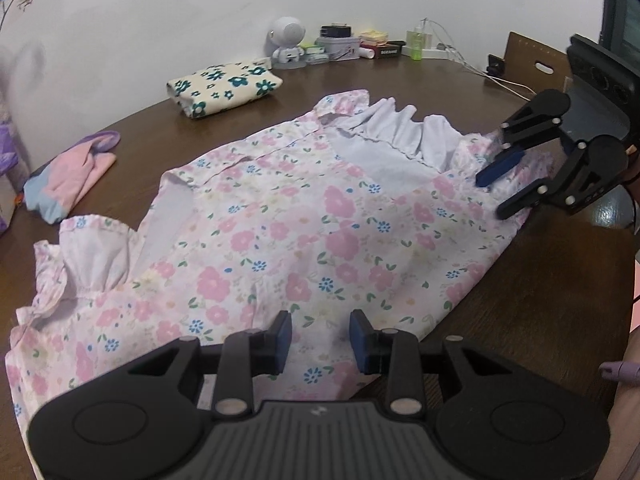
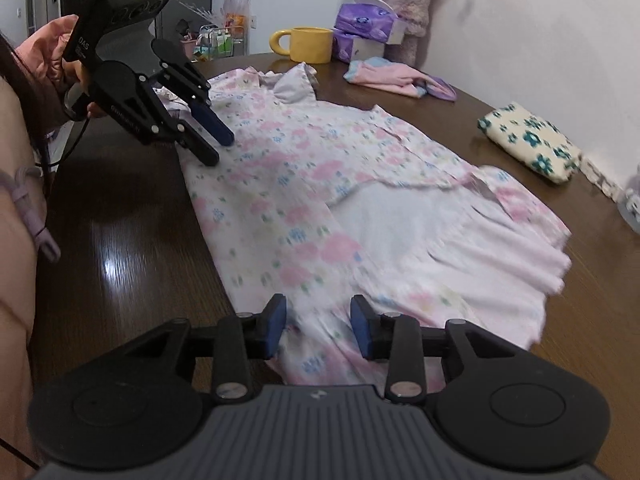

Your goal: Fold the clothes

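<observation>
A pink floral garment [image 1: 300,220] with ruffled sleeves lies spread flat on the dark wooden table [image 1: 540,300]. My left gripper [image 1: 320,336] hovers open over the garment's near edge, and fabric shows through the gap between its blue pads. My right gripper [image 1: 491,198] points down at the garment's far right corner. In the right wrist view the right gripper [image 2: 318,324] is open above a blurred edge of the garment [image 2: 320,168], with no cloth pinched. The left gripper [image 2: 220,150], held in a hand, is over the opposite corner with its fingers apart.
A folded cream cloth with teal flowers [image 1: 224,84] and a crumpled pink, blue and purple garment [image 1: 72,176] lie on the far side. A yellow mug [image 2: 310,44], tissue packs [image 2: 364,20], a white gadget [image 1: 288,40] and tins line the wall. A person's arm [image 2: 12,240] is at the table's edge.
</observation>
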Motion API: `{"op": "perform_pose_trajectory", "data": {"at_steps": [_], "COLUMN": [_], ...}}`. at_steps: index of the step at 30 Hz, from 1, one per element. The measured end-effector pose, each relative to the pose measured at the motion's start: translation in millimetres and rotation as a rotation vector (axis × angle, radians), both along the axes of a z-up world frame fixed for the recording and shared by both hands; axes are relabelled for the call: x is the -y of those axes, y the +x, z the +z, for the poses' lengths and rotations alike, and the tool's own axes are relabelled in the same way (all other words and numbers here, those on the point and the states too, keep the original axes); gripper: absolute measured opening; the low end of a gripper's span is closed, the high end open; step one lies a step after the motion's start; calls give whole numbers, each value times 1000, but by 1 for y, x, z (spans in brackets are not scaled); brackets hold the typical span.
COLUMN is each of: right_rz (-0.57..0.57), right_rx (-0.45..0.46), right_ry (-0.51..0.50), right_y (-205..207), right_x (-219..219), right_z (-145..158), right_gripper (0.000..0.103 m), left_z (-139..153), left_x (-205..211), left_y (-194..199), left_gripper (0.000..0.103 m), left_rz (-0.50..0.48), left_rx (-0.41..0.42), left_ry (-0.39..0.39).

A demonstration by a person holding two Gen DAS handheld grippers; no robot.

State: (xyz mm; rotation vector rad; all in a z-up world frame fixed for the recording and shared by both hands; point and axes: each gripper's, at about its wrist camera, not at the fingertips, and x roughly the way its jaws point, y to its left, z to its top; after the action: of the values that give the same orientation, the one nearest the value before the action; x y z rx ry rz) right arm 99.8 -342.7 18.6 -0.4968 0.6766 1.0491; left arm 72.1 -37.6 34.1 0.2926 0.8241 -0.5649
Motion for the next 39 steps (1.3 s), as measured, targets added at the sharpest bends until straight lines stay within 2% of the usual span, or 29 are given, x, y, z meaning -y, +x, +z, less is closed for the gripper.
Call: {"op": "perform_pose_trajectory", "data": {"at_steps": [8, 14, 17, 21, 25, 30, 33, 36, 39], "right_rz": [-32, -40, -40, -59, -82, -89, -83, -67, -89], "right_rx": [-37, -56, -78, -46, -25, -4, 9, 8, -10], "right_ry": [24, 34, 28, 46, 37, 39, 42, 3, -12], "right_y": [9, 12, 10, 1, -3, -10, -13, -13, -10], "right_x": [43, 48, 44, 42, 28, -7, -33, -57, -60], "right_z": [-5, -5, 6, 24, 26, 18, 14, 7, 2], "right_gripper": [41, 42, 43, 45, 45, 45, 45, 45, 45], "left_z": [0, 1, 6, 23, 29, 19, 14, 7, 1], "left_x": [1, 3, 3, -6, -4, 2, -6, -15, -25], "left_y": [0, 0, -1, -3, 0, -4, -5, -4, -2], "left_gripper": [32, 32, 32, 32, 32, 32, 31, 31, 31], "left_rz": [46, 62, 60, 49, -39, -191, -220, -236, -237], "left_rx": [-12, -18, -21, 22, 36, 10, 4, -5, -16], "left_ry": [-3, 5, 18, -2, -13, 36, 31, 26, 14]}}
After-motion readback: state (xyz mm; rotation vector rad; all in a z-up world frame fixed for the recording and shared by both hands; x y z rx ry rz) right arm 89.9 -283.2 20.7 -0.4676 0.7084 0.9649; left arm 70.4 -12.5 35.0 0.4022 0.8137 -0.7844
